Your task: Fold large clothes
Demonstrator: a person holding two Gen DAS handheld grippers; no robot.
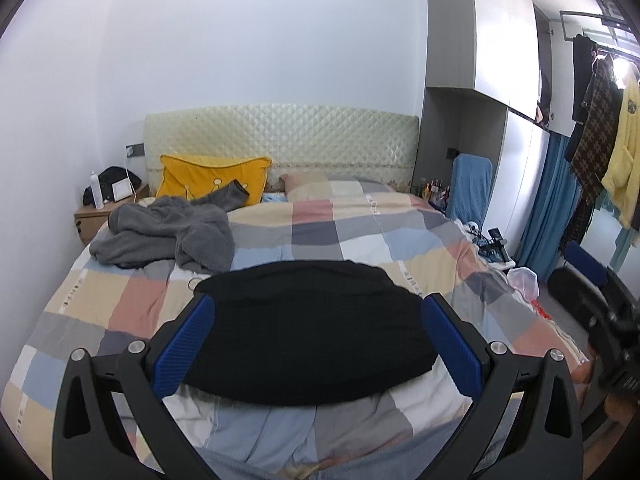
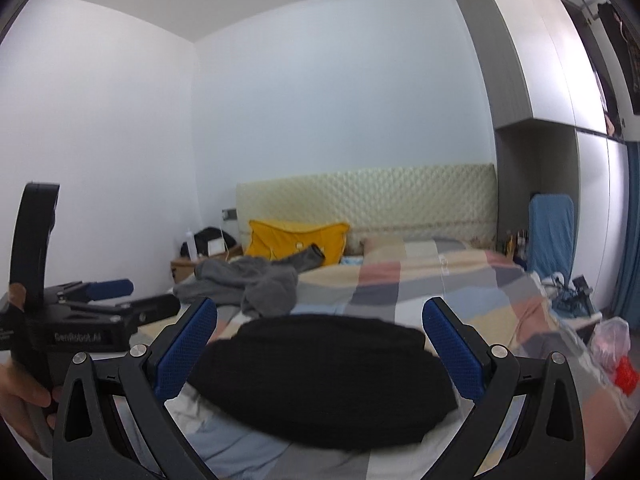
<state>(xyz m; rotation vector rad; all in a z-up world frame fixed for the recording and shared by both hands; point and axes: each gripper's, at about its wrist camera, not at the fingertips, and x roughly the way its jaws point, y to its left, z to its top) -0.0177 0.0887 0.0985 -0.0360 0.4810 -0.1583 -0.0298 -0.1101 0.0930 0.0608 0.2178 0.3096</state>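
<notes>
A black garment (image 1: 308,332) lies folded into a compact rectangle on the checked bedspread (image 1: 360,220), near the bed's foot. My left gripper (image 1: 318,308) hovers over it, open, blue pads wide apart, holding nothing. In the right wrist view the same black garment (image 2: 320,380) lies below my right gripper (image 2: 320,312), which is also open and empty. The left gripper's body (image 2: 80,320) shows at that view's left edge, held by a hand (image 2: 20,396). A crumpled grey fleece garment (image 1: 168,232) lies further up the bed on the left.
A yellow pillow (image 1: 212,178) leans on the quilted headboard (image 1: 280,136). A bedside table (image 1: 96,216) with a bottle stands at left. At right are a wardrobe (image 1: 500,80), a blue-covered chair (image 1: 472,184), hanging clothes (image 1: 600,140), a plastic bag (image 1: 524,280) and clutter on the floor.
</notes>
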